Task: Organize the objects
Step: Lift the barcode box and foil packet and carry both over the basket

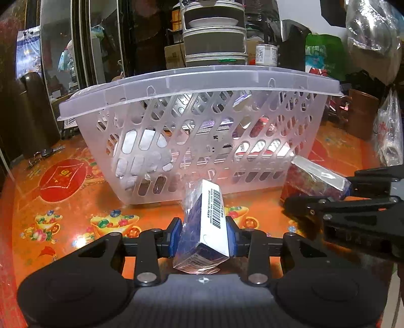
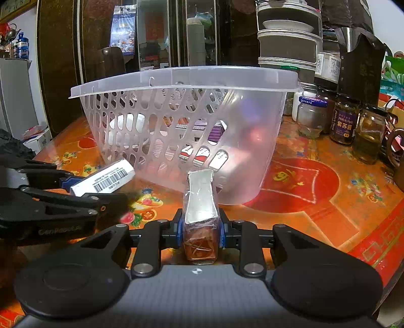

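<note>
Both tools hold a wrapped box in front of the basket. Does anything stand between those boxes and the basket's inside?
Only the basket's own near wall and rim, which rise above both boxes. The left tool grips the blue box, the right tool the red box. The strip of table between boxes and basket holds nothing visible.

**Background clutter around the table**

A stacked metal steamer (image 2: 287,37) holding a white bowl (image 2: 286,24) is seen behind. Glass jars (image 2: 344,121) are lined up on the right of the table (image 2: 315,201), which is covered in an orange and red patterned cloth. A bunch of keys (image 1: 41,156) is laid near its left edge. Mirrored cabinet doors (image 2: 156,37) are seen beyond.
</note>
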`<state>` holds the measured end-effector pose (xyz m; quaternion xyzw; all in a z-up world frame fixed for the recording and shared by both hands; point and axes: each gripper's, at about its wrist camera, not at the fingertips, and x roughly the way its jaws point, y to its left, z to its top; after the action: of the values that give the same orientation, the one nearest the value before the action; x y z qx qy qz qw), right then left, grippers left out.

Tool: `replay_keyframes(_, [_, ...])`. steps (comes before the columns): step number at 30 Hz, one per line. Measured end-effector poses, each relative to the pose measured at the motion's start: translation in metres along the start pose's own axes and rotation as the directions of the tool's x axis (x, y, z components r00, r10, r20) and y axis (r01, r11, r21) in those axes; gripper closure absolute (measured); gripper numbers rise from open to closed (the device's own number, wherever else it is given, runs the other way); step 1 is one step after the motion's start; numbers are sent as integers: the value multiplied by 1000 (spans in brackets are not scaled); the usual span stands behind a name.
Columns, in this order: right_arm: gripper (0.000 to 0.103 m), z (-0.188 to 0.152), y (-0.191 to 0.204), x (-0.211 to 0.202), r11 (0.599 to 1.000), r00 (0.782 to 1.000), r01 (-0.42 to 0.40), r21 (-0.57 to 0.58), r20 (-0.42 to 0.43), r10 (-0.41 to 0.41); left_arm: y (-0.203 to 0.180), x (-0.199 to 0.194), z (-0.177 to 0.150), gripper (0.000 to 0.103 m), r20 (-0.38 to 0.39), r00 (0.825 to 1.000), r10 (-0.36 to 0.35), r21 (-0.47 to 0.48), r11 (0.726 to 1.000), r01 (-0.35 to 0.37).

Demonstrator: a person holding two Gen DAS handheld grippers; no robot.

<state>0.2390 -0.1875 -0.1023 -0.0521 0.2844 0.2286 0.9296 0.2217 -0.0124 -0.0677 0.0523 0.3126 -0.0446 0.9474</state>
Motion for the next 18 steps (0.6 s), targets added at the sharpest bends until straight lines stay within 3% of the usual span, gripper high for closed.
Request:
replay_keyframes(14, [75,-1,2,-3,1000,1000,1,-12,4,-1,11,-1,-3,63,-1,1000,-25,-38,999,25])
replay_keyframes(18, [75,-8,9,-22,999,999,-32,8,30,31,18,-27,-3,63,71,997,-29,-67,997,34])
